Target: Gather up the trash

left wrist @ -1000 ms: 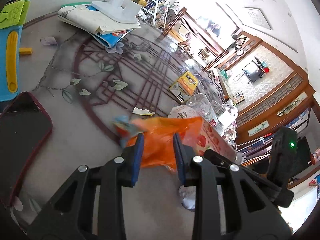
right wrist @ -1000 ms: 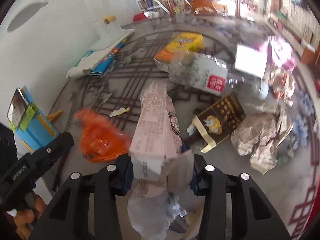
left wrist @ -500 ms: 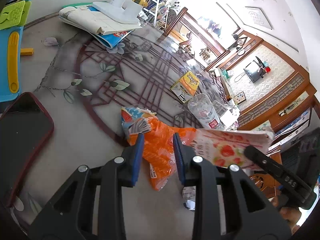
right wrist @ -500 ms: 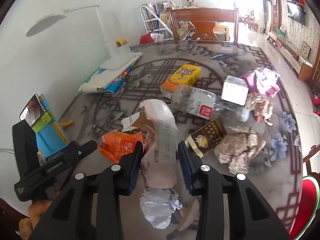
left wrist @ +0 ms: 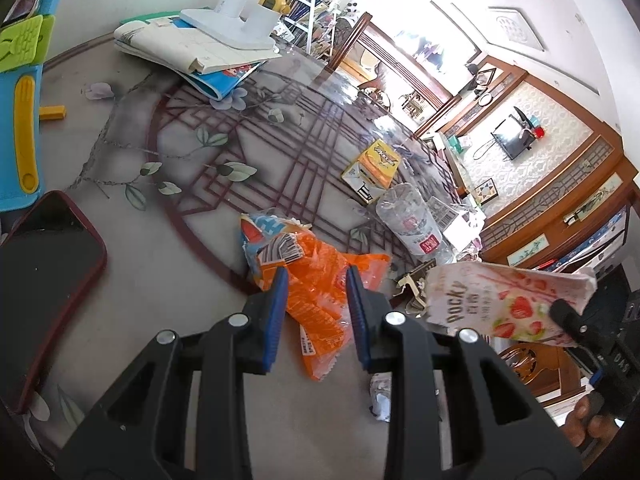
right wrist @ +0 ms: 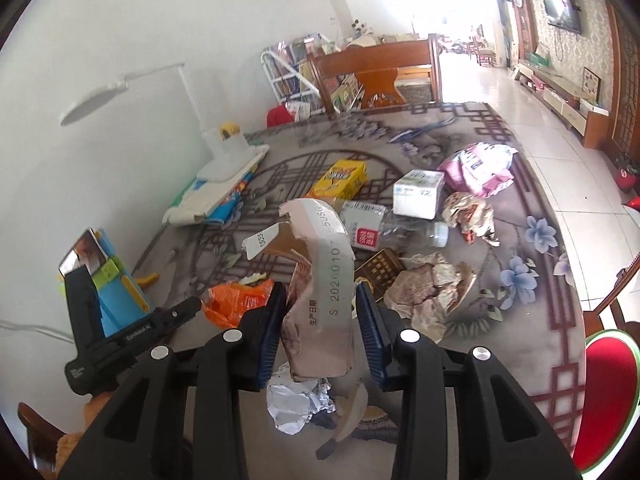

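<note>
Crumpled orange wrapper (left wrist: 320, 300) beside torn pink box (right wrist: 320, 300)

The orange wrapper (left wrist: 320, 300), a blur ahead of the left gripper (left wrist: 316, 312) a second ago, now lies sharp and crumpled between its fingers in the lower centre. The pink Pocky box (right wrist: 324, 312), in the right gripper (right wrist: 320, 332), now stands more upright, and the worktop (right wrist: 500, 340) clutter sits further back.

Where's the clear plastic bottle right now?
The clear plastic bottle lies on its side mid-table in the right wrist view, between the yellow box and the white carton, beyond the held Pocky box.
</note>
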Available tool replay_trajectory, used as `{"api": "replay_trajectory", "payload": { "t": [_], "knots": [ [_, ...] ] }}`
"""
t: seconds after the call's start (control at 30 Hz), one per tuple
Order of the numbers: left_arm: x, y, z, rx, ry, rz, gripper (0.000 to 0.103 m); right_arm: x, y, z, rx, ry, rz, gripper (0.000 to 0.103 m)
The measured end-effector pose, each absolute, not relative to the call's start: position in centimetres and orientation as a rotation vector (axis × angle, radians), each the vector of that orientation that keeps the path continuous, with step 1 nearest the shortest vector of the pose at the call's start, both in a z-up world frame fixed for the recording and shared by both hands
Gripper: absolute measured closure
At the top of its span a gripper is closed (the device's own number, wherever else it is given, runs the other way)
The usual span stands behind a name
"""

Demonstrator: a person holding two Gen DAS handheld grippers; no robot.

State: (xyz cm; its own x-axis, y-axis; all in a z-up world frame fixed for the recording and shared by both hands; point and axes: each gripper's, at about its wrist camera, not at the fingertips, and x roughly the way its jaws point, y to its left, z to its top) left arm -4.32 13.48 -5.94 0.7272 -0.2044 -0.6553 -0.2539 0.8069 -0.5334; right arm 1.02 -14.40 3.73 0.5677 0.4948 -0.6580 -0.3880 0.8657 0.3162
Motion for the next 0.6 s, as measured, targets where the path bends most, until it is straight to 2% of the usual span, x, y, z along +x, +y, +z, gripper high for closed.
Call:
{"api": "replay_trajectory", "payload": {
  "t": [0.43, 0.53, 0.6],
  "knots": [
    [-4.3, 12.1, -4.8, -0.582, 0.743, 0.056, 0.078, 0.1, -20.8, 3.1, 0.195, 0.710, 0.391, 0.068],
    [-4.7, 11.6, -4.1, -0.551, 0.721, 0.056, 0.082, 0.1, -22.4, 1.8, 0.237, 0.720, 0.372, 0.068],
    [-4.9, 11.2, -3.6, -0.522, 0.700, 0.062, 0.090, 0.3, -23.3, 1.5, 0.257, 0.721, 0.362, 0.068]
  ]
}}
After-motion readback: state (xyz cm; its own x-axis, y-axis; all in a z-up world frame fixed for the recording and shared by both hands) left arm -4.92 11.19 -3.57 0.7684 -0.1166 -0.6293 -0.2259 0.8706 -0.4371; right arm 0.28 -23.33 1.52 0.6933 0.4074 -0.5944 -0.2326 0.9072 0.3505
